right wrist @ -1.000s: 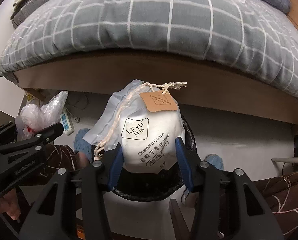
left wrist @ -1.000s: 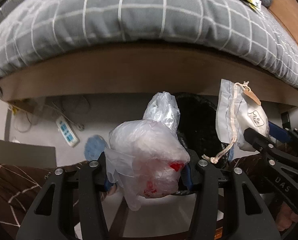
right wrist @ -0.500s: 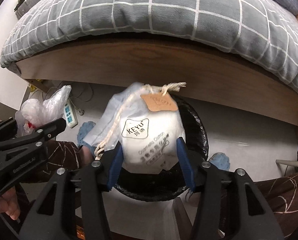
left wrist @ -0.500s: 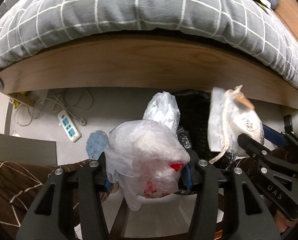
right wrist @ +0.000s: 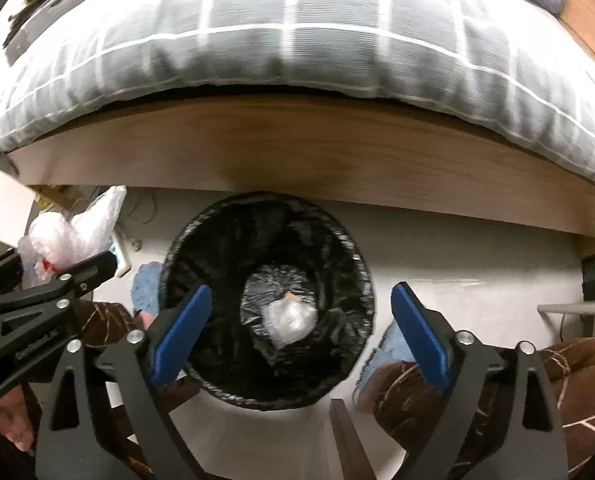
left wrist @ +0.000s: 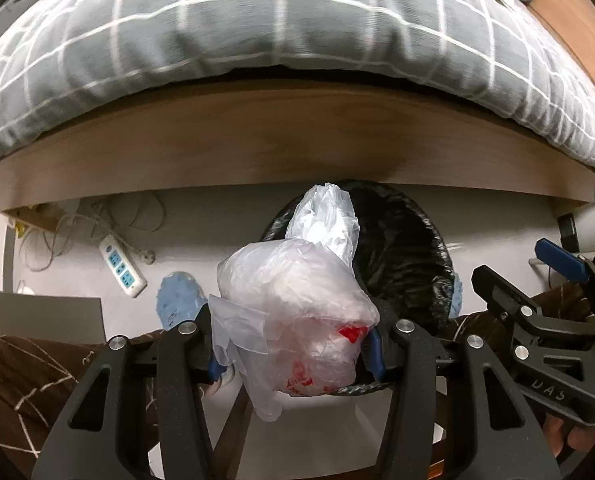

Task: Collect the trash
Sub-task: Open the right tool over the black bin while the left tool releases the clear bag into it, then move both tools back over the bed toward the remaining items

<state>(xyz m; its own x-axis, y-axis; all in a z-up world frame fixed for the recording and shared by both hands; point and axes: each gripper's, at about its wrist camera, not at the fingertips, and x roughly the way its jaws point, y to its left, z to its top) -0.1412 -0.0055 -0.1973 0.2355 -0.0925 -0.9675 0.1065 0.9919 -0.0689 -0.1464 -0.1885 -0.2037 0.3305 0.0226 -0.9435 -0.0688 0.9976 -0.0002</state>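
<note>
1. Left gripper: jaws part closed, clamped on a crumpled clear plastic bag with red print on its near side; the bag's twisted top stands up on the far side of the jaws.
2. Right gripper: jaws opening and spread wide, blue pads bare, nothing between them; it hangs directly over the bin.
3. Waste bin: round, lined with a black bag, standing on the pale floor just near of the wooden bed frame; a white cotton-pad pouch lies at its bottom, blurred.
4. The held plastic bag sits left of the bin in the right wrist view, above the floor.
5. Surroundings: grey checked duvet overhangs the frame; white power strip with cables on the floor at left; blue slipper beside the bin.
</note>
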